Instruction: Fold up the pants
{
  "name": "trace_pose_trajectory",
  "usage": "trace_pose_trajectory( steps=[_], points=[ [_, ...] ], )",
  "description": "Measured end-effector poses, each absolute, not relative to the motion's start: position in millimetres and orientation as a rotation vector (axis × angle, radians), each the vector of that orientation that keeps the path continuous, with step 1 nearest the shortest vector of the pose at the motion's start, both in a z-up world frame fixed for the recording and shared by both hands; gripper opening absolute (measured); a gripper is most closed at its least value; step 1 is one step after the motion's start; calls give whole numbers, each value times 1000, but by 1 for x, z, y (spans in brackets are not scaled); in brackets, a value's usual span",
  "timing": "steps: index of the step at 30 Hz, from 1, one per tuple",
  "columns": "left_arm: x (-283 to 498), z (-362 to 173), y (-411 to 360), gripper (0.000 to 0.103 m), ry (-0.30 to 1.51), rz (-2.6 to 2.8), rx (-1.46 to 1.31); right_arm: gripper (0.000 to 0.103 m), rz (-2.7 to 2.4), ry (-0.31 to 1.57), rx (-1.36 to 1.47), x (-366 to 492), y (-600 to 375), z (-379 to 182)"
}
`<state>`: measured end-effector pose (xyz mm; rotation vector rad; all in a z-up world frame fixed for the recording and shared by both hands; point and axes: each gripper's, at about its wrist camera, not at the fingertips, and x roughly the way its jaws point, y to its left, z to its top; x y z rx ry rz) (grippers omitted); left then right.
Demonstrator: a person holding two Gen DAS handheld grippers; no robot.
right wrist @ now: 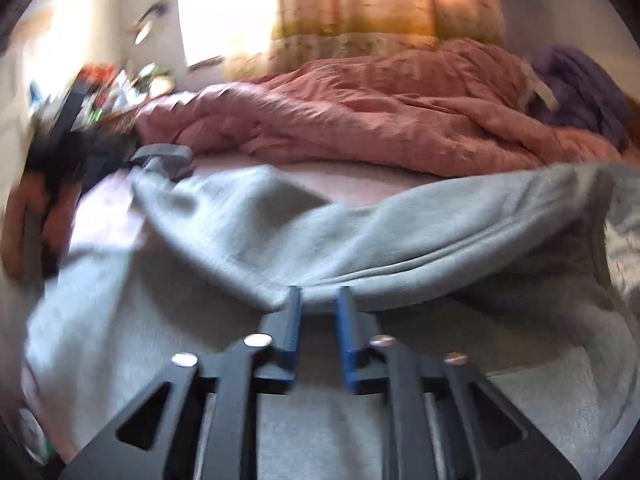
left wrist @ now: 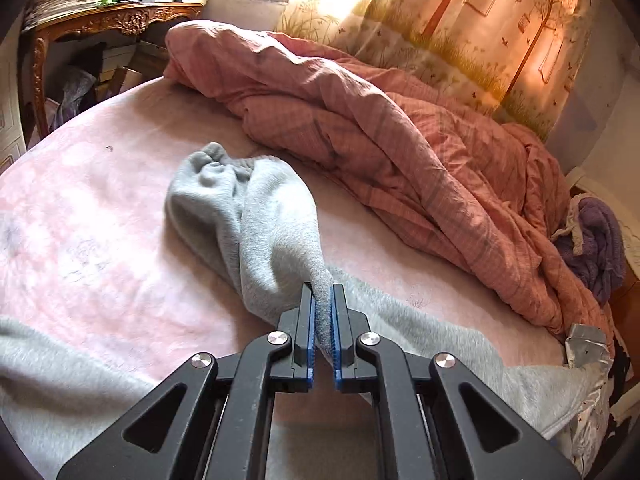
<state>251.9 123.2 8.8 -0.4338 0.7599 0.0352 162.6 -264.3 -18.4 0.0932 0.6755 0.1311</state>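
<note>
The grey pants [left wrist: 256, 216] lie on the pink bed sheet [left wrist: 100, 208], in front of the crumpled pink duvet [left wrist: 360, 128] and right of the carved wooden table [left wrist: 120, 20] stacked with papers. The left gripper [left wrist: 323, 308] is clenched on a fold of the pants, lifting it off the sheet. The right gripper [right wrist: 318, 304], in a blurred view, has its jaws apart above the pants [right wrist: 360, 232], pressing on nothing.
</note>
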Motion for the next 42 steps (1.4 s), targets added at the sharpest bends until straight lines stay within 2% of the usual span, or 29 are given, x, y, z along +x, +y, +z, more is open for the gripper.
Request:
trace_pose_trajectory(
  steps=[1, 6, 13, 14, 15, 16, 17, 23, 30, 34, 35, 38, 42],
  points=[
    [247, 9, 126, 6, 755, 36, -441, 60, 71, 655, 148, 166, -283, -10],
    [232, 7, 129, 6, 774, 32, -443, 60, -83, 630, 337, 191, -353, 13],
    [219, 12, 140, 6, 754, 12, -461, 61, -193, 709, 654, 248, -449, -3],
    [218, 12, 138, 6, 755, 14, -451, 57, -162, 715, 683, 254, -455, -5],
    [216, 12, 137, 6, 754, 16, -442, 32, -136, 718, 715, 259, -459, -6],
    [214, 12, 136, 6, 750, 18, -438, 15, -128, 727, 744, 263, -463, -8],
    [211, 11, 136, 6, 746, 18, -443, 10, -149, 742, 744, 265, -463, -8],
    [176, 13, 136, 6, 708, 18, -456, 10, -214, 633, 591, 220, -454, 21],
    [97, -1, 141, 5, 639, 60, -541, 10, -269, 489, 511, 109, -444, 39],
    [64, -8, 143, 4, 630, 81, -557, 10, -314, 512, 507, 65, -441, 23],
    [55, -7, 145, 0, 614, 97, -552, 10, -322, 525, 506, 57, -441, 18],
    [27, 11, 146, 0, 500, 185, -481, 10, -331, 536, 514, 36, -443, 8],
    [42, 6, 145, 0, 565, 135, -453, 10, -352, 596, 529, 34, -445, -13]
  ],
)
